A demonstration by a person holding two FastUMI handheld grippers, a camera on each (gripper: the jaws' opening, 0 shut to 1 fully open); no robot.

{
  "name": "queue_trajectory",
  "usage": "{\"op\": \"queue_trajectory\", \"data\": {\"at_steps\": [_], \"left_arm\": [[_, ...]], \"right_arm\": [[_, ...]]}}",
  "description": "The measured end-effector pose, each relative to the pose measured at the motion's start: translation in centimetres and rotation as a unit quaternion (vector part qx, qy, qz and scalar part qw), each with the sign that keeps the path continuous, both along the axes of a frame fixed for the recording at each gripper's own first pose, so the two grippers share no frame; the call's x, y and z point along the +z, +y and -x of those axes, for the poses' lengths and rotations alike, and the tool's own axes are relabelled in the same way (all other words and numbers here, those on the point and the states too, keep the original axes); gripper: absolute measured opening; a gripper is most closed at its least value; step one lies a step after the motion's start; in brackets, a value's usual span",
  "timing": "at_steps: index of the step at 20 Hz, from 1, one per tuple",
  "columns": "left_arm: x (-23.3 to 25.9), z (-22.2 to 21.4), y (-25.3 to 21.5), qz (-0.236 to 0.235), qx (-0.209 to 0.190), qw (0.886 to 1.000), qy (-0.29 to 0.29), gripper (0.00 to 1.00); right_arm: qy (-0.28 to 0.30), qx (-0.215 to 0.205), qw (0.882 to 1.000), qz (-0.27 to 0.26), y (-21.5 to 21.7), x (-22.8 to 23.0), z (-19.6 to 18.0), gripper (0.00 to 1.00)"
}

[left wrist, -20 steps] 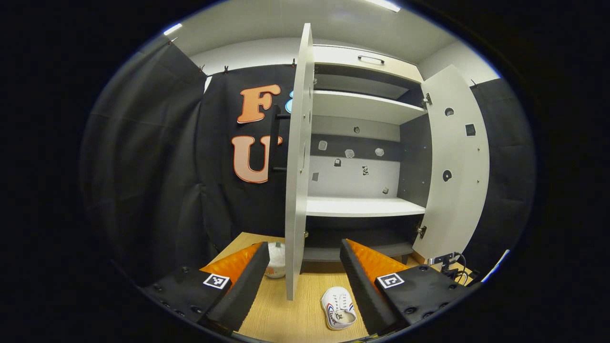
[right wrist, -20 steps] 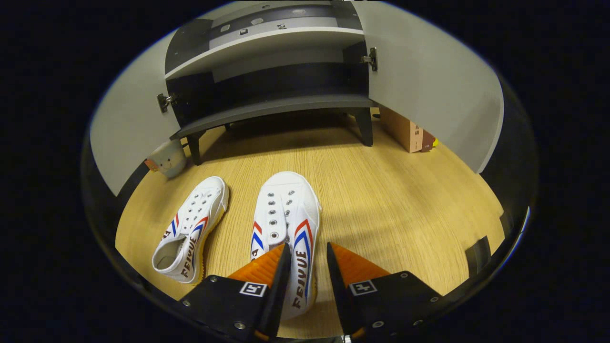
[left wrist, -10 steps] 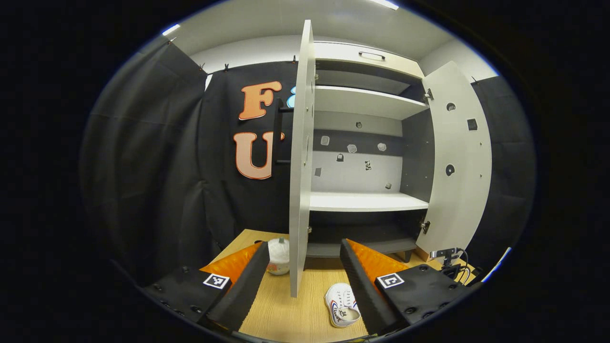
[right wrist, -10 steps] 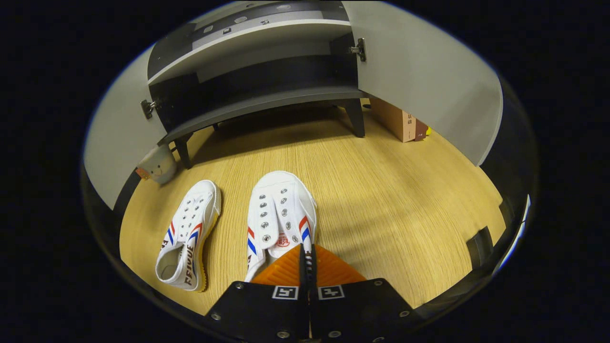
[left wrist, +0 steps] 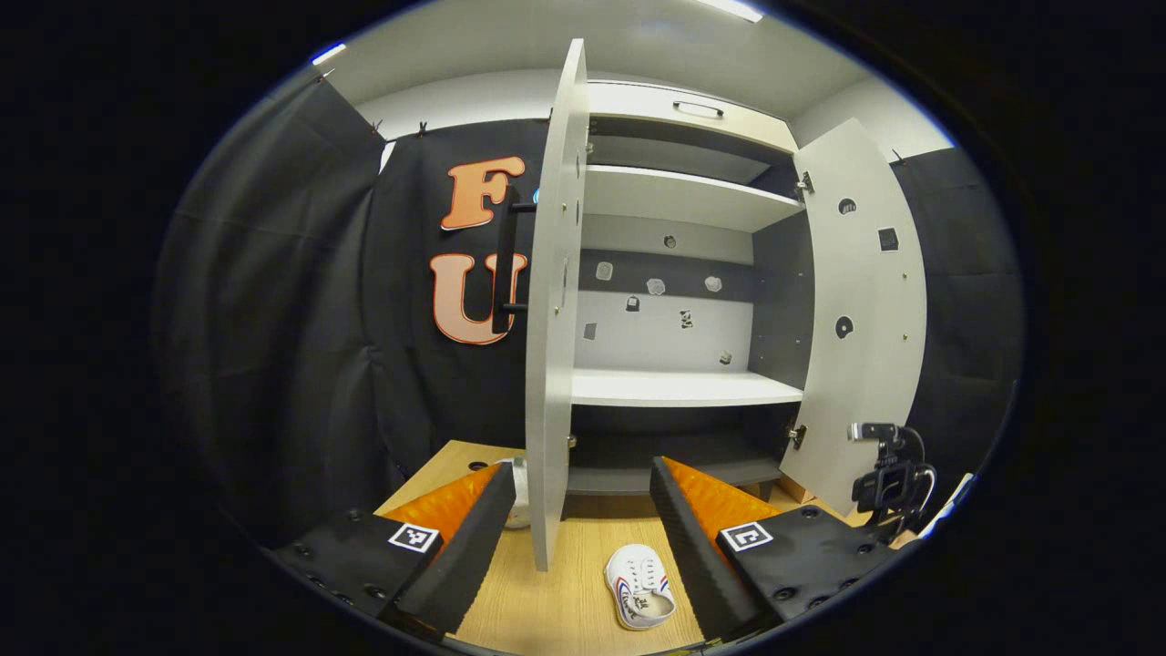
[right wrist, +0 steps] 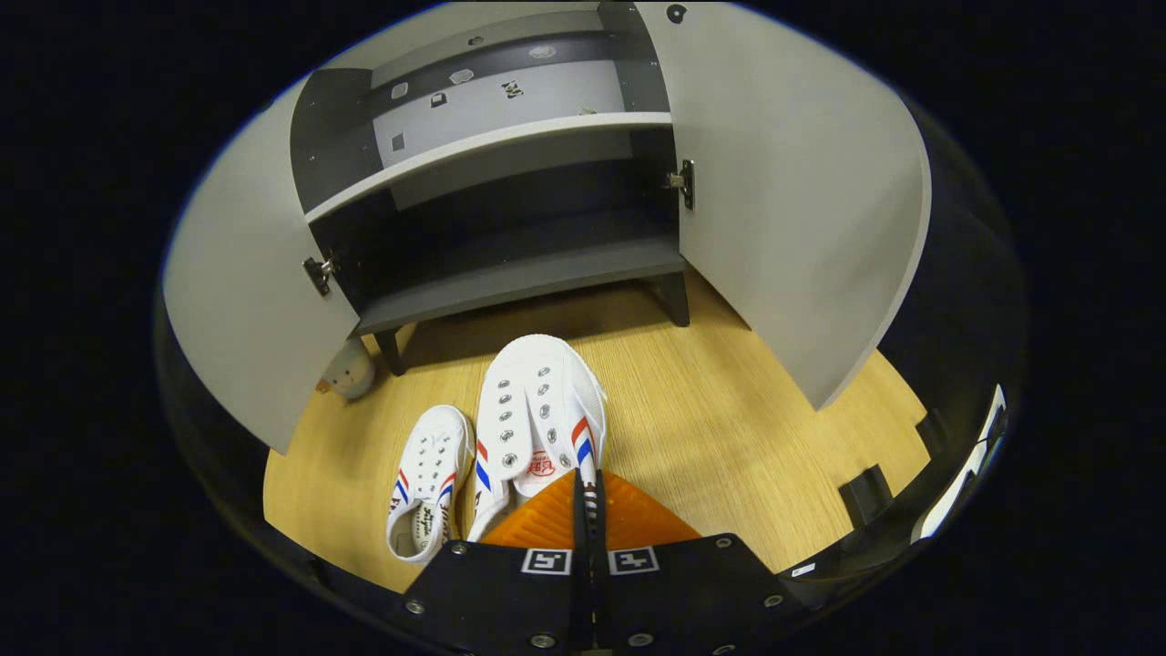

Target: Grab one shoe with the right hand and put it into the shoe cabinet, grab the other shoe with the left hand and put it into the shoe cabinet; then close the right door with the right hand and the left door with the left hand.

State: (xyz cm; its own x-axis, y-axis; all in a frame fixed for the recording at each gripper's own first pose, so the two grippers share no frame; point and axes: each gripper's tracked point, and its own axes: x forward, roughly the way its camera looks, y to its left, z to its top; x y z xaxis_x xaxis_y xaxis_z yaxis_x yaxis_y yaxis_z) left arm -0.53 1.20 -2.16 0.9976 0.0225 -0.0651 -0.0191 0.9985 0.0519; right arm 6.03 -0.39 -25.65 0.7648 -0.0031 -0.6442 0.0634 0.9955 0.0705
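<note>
1. We are holding the left tool (left wrist: 576,528) with its fingers apart and nothing between them, aimed at the edge of the left door (left wrist: 549,310). That door is standing wide open with its bar handle (left wrist: 504,260) on the outer face.
2. Low in the left gripper view, the second shoe (left wrist: 640,597) is lying on the wooden floor (left wrist: 583,547), heel opening toward us, just beside the left tool's inner finger. In the right gripper view it (right wrist: 426,478) is lying close beside the gripped shoe.
3. We are judging these canvas shoes as light and soft: the upper gives under a pinch, the rubber sole is stiffer. The collar wall or the heel rim looks like the best hold; the toe cap is round and likely to slip.
4. The right tool (right wrist: 588,510) is clamped together on the collar side of the first shoe (right wrist: 539,415), toe pointing at the cabinet (right wrist: 510,273). With so thin a bite the toe may droop or swing, so we are planning a steady carry.
5. The bottom shelf (right wrist: 519,278) is bare and dark, and low under the white shelf (right wrist: 492,150) above, so clearance overhead is slim.
6. Both doors are swung out; the right door (right wrist: 792,210) is flanking the path on the right, leaving a broad lane of floor between them.
7. A small pale figure (right wrist: 351,369) is sitting near the cabinet's left leg, outside that lane.
</note>
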Motion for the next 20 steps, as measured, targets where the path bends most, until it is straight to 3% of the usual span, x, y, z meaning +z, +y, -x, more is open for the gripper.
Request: {"op": "queue_trajectory", "data": {"at_steps": [7, 16, 20], "left_arm": [[-1.1, -0.8, -1.4, 0.004, -0.021, 1.000, 0.008, 0.96], [-1.6, -1.6, -1.8, 0.000, -0.029, 1.000, 0.008, 0.96], [-1.7, -2.1, -1.2, -0.001, -0.023, 1.000, 0.008, 0.96]], "right_arm": [[-0.057, 0.034, 0.998, -0.011, 2.9, 10.8, -3.5, 0.00], [-0.143, 0.046, 0.989, 0.001, 5.1, 23.6, -11.2, 0.00], [-0.175, 0.039, 0.984, 0.018, 5.0, 27.8, -17.0, 0.00]]}}
